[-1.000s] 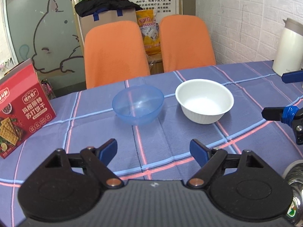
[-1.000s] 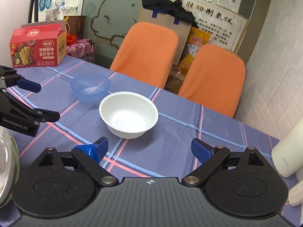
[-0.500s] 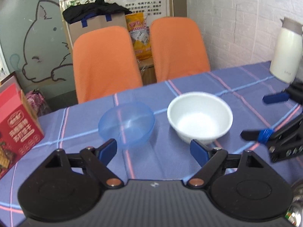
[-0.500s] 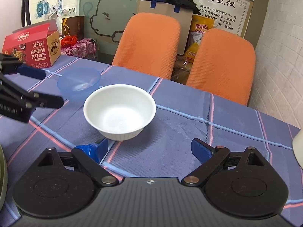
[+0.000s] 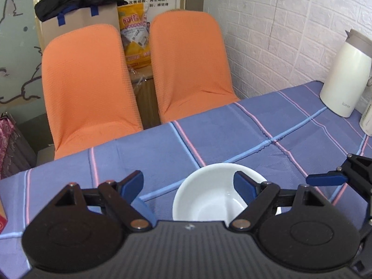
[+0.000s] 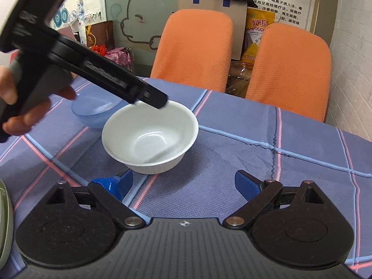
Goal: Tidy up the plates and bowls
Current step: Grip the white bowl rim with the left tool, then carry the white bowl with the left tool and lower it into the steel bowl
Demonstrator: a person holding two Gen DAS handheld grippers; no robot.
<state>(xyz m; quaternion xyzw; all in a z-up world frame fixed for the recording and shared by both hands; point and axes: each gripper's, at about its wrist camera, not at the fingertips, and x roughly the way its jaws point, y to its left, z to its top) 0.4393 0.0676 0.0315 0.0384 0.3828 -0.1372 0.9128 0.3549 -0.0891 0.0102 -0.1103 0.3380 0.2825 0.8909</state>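
Note:
A white bowl stands upright on the blue checked tablecloth, with a translucent blue bowl just behind it to the left. My left gripper is open and low over the white bowl. The bowl's left rim lies between its fingers, and one fingertip hangs over the inside. A sliver of the blue bowl shows under the other finger. In the right wrist view the left gripper reaches the white bowl's far-left rim, held by a hand. My right gripper is open and empty, a little short of the white bowl.
Two orange chairs stand against the table's far edge. A white thermos jug sits at the back right by the brick wall. A pale plate's edge shows at the near left. A red box corner is at the left.
My left gripper has moved forward and to the right, from in front of both bowls to the white bowl's rim. My right gripper has come closer to the white bowl.

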